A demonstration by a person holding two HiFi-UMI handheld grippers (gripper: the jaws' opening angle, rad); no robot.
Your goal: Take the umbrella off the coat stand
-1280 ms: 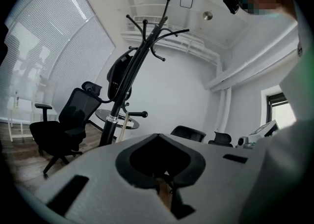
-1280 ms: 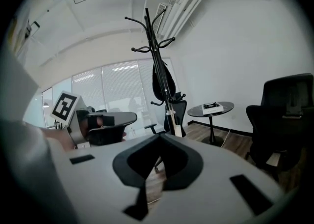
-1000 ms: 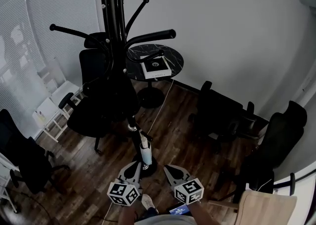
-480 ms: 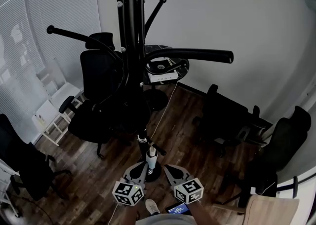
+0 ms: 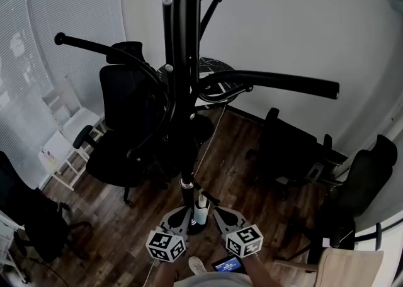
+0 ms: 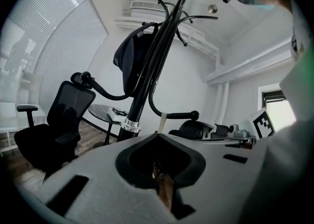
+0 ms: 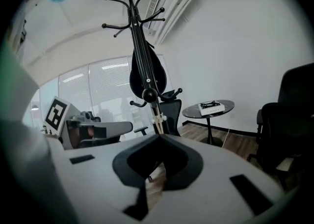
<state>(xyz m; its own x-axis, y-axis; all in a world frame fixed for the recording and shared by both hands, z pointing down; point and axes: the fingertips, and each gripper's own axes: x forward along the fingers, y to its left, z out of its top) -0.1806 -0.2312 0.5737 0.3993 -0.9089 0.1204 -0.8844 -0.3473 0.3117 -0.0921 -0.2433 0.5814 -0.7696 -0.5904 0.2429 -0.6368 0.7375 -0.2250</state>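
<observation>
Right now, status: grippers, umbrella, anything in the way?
Left gripper shut, empty. Right gripper shut, empty. Umbrella hanging on coat stand, untouched. Long peg juts out above the grippers; office chair behind the stand.

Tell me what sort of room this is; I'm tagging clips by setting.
Probably an office or small meeting room: black swivel chairs, a round side table, window blinds along one wall and a coat stand.

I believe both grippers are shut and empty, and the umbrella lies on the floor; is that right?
Not quite: the umbrella hangs on the coat stand, as the right gripper view shows. The left gripper and right gripper are indeed shut and empty.
</observation>
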